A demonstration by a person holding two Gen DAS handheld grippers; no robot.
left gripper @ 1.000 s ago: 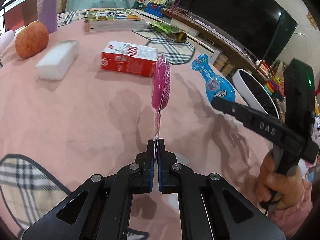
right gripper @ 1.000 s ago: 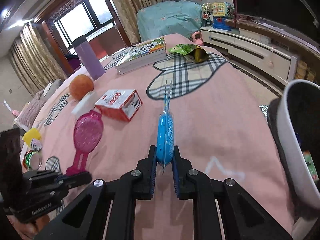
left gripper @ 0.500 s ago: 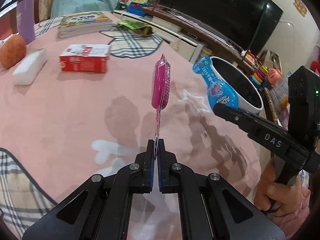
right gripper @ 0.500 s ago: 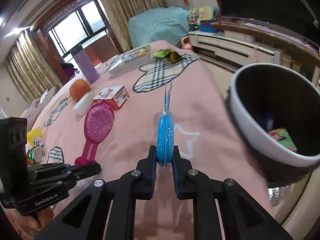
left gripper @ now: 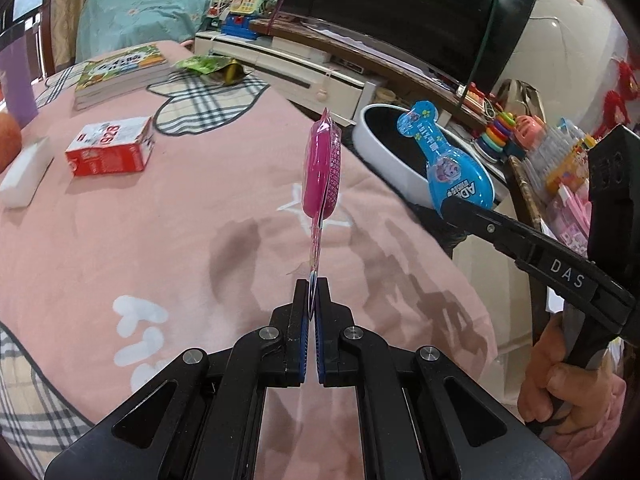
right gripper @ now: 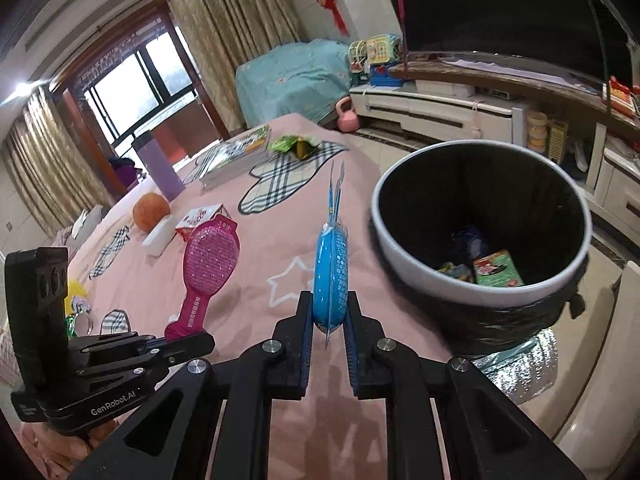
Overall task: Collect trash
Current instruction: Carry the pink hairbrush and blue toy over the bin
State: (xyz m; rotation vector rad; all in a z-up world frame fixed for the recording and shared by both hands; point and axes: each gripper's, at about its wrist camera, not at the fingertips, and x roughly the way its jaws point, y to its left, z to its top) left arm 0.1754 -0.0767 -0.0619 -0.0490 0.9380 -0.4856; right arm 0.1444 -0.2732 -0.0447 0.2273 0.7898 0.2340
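Left claw [left gripper: 312,284] and right claw [right gripper: 328,312] clamped, angled downward.

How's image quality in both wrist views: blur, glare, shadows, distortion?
Left wrist: strong fisheye bowing with dark corners, soft shadows on the pink blanket, point glare on the TV, mild blur at the left edge. Right wrist: window blown out, trash bin interior dark, pink package sharp.

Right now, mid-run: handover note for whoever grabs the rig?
Left tongs: shut on the pink brush pack, held by its handle end, above the pink bedspread.
Right tongs: shut on the blue brush pack, beside the bin.
Done: bin already has some trash inside.
Left: drop both packs in. The green snack wrapper lies on the bedspread.
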